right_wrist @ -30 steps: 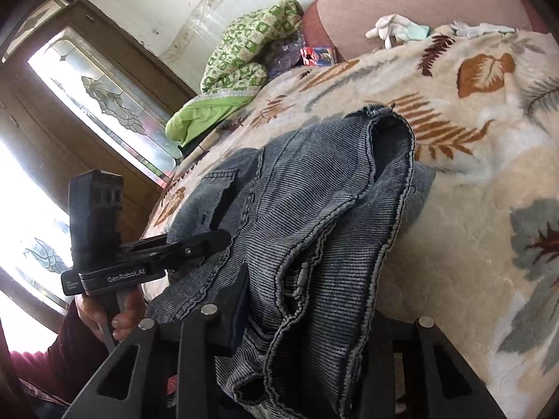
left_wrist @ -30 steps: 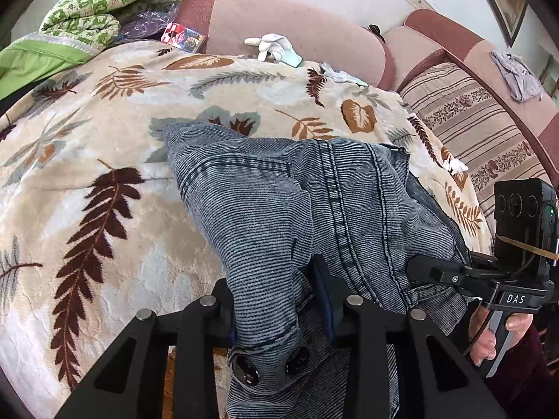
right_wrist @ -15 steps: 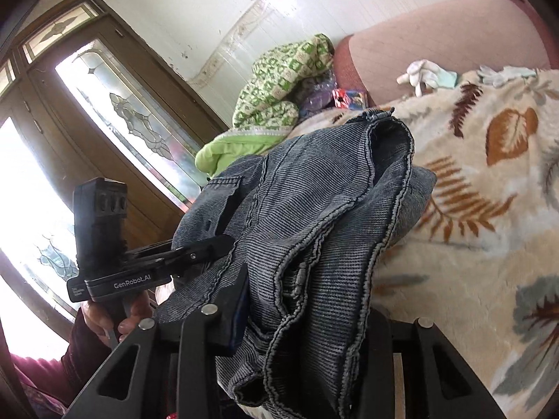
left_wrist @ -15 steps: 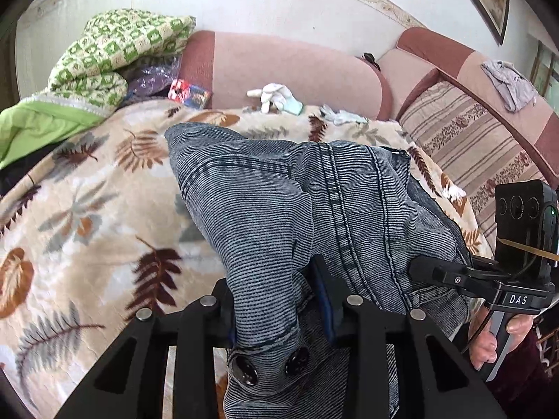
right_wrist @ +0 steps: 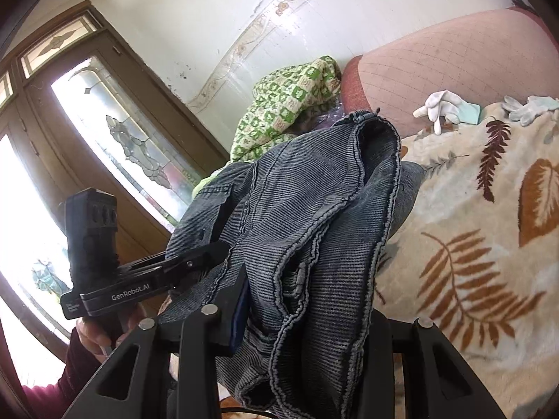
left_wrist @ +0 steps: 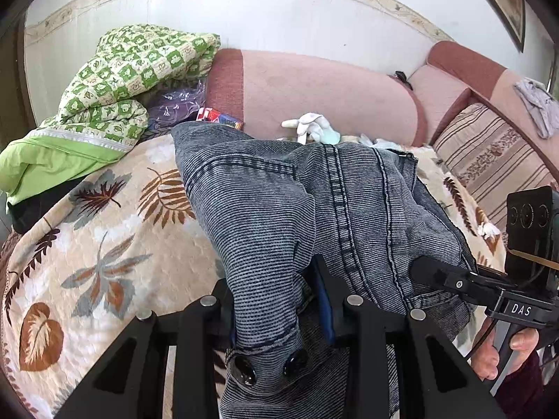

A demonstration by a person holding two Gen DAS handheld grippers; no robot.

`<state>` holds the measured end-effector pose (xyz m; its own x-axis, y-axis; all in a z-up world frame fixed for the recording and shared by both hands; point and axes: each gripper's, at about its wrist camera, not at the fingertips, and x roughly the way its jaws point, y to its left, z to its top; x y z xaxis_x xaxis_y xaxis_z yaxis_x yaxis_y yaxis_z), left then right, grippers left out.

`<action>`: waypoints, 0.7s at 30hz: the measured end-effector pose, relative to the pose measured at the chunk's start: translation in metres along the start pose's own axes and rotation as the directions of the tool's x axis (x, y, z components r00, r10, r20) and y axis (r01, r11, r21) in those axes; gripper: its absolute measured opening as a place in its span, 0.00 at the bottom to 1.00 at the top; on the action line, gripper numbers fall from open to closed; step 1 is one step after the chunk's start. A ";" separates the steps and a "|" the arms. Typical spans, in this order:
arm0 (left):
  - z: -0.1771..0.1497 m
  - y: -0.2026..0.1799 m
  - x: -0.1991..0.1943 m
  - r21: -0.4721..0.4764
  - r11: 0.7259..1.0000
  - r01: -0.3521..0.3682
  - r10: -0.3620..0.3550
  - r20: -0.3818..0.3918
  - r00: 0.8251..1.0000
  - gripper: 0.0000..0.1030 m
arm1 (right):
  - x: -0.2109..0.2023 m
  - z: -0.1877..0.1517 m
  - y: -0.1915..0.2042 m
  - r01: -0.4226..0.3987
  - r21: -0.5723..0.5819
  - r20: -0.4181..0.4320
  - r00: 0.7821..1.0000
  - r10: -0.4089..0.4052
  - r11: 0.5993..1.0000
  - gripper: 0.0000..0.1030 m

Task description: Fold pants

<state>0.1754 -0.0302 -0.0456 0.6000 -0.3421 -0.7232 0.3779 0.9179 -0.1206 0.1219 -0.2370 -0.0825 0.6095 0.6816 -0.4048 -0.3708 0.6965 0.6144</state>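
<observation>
Grey-blue denim pants (left_wrist: 279, 209) hang bunched and lifted above a leaf-patterned blanket (left_wrist: 104, 244). My left gripper (left_wrist: 276, 300) is shut on the waistband end, where two dark buttons show below its fingers. In the right wrist view, my right gripper (right_wrist: 307, 317) is shut on a thick fold of the same pants (right_wrist: 314, 216), with seams and hems bulging out between the fingers. Each view shows the other gripper gripping the cloth: the right gripper (left_wrist: 429, 272) at the right edge, the left gripper (right_wrist: 209, 255) at the left, each held by a person's hand.
A pink sofa backrest (left_wrist: 332, 90) runs behind the blanket. A folded green quilt (left_wrist: 122, 80) sits at the far left, white gloves (left_wrist: 311, 125) lie near the backrest, a striped cushion (left_wrist: 489, 153) is at the right. A glazed wooden door (right_wrist: 104, 122) stands left.
Both grippers have risen with the pants held between them, and the views tilted up to show more wall and sofa back. The cloth's far end now hangs higher over the blanket.
</observation>
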 end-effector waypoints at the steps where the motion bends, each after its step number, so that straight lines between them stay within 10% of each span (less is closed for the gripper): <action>1: 0.001 0.001 0.008 0.003 1.000 -0.007 0.007 -0.011 1.000 0.35 | 0.005 0.000 -0.003 0.009 0.003 -0.005 1.000 -0.009 1.000 0.38; 21: -0.007 0.028 0.110 -0.009 0.996 -0.089 0.087 -0.151 0.985 0.36 | 0.090 -0.005 -0.072 0.152 0.106 -0.159 0.978 -0.134 0.983 0.38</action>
<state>0.2472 -0.0411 -0.1335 0.5172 -0.2266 -0.8253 0.3163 0.9466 -0.0617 0.1997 -0.2246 -0.1665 0.5347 0.6088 -0.5860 -0.1972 0.7643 0.6140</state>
